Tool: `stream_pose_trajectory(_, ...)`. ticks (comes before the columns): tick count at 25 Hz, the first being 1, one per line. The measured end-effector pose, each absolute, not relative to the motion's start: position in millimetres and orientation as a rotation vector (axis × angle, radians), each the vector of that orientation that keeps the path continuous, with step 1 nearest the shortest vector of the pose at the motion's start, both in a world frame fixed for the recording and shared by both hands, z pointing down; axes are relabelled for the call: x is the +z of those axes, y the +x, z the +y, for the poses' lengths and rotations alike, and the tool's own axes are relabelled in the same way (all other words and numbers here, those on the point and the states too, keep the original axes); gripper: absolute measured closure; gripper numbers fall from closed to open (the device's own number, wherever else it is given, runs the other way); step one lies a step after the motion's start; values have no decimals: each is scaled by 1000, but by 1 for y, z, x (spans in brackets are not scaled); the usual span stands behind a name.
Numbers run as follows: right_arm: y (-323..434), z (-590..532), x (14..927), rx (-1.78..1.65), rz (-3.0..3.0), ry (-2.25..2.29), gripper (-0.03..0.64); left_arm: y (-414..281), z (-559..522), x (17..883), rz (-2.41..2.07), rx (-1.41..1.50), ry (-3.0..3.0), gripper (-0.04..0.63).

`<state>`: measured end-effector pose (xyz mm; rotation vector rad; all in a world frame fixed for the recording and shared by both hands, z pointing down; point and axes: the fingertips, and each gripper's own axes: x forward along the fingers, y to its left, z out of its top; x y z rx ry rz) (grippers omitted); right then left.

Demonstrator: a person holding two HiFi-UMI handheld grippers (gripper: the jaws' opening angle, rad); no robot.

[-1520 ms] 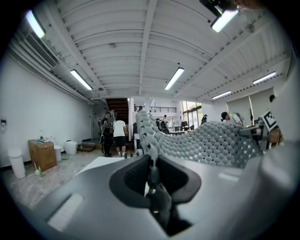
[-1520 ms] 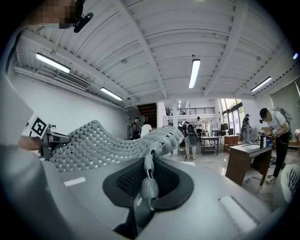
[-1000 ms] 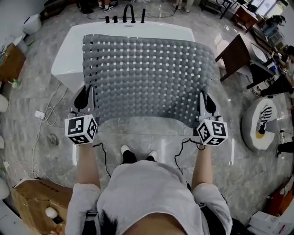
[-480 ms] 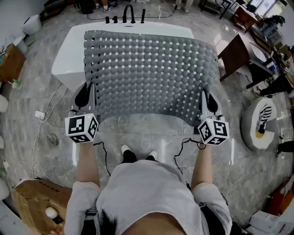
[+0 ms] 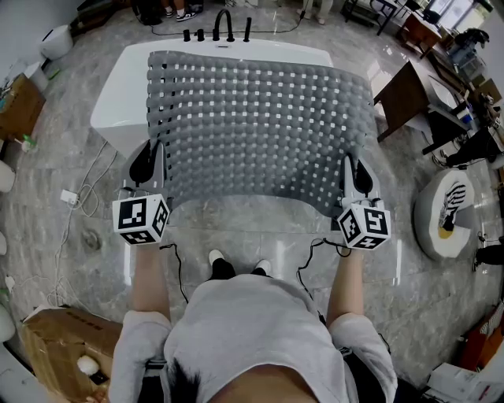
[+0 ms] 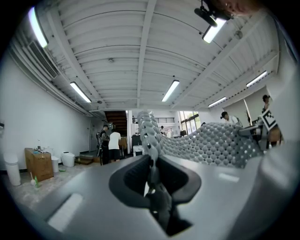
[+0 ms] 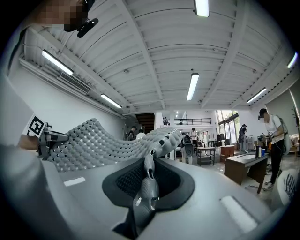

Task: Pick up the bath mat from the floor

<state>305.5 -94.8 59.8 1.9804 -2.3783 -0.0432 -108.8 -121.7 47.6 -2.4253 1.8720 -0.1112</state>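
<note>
Both bare forearms (image 5: 150, 291) reach forward, level and parallel. The grey left gripper (image 5: 150, 157) with its marker cube pinches the grey knobbly rubber bath mat (image 5: 260, 126) at one near corner. The matching right gripper (image 5: 352, 169) pinches the other, its jaws having just eased slightly apart.

Grey T-shirt (image 5: 252, 330), black cables (image 5: 179, 271), cube-marked hand-held grippers (image 5: 148, 157) (image 5: 352, 169)

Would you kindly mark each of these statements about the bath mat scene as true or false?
1. The bath mat lies flat on the floor. False: it is lifted, spread over the white bathtub.
2. The left gripper is clamped on the mat's edge. True.
3. The mat is a solid sheet without holes. False: a grid of small holes runs across it.
4. The far end of the bathtub carries black taps. True.
</note>
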Motion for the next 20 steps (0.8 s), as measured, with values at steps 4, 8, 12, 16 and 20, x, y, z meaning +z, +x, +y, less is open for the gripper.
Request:
stream_pose_trajectory(4, 299, -92, 60, -42, -2380, 1992, 569, -116, -119, 48, 1869, -107, -2424, 548)
stream_pose_trajectory(8, 297, -93, 57, -41, -2382, 1992, 568, -118, -121, 45, 1871, -107, -2424, 548)
stream_pose_trajectory(12, 297, -92, 60, -42, -2385, 1991, 568, -116, -119, 47, 1869, -109, -2419, 548)
stream_pose_trajectory(16, 298, -92, 57, -38, -2381, 1999, 566, -117, -120, 45, 1878, -106, -2415, 548)
stream_pose_trajectory(20, 296, -93, 55, -38, -2383, 1999, 566, -120, -119, 45, 1890, -101, -2415, 548)
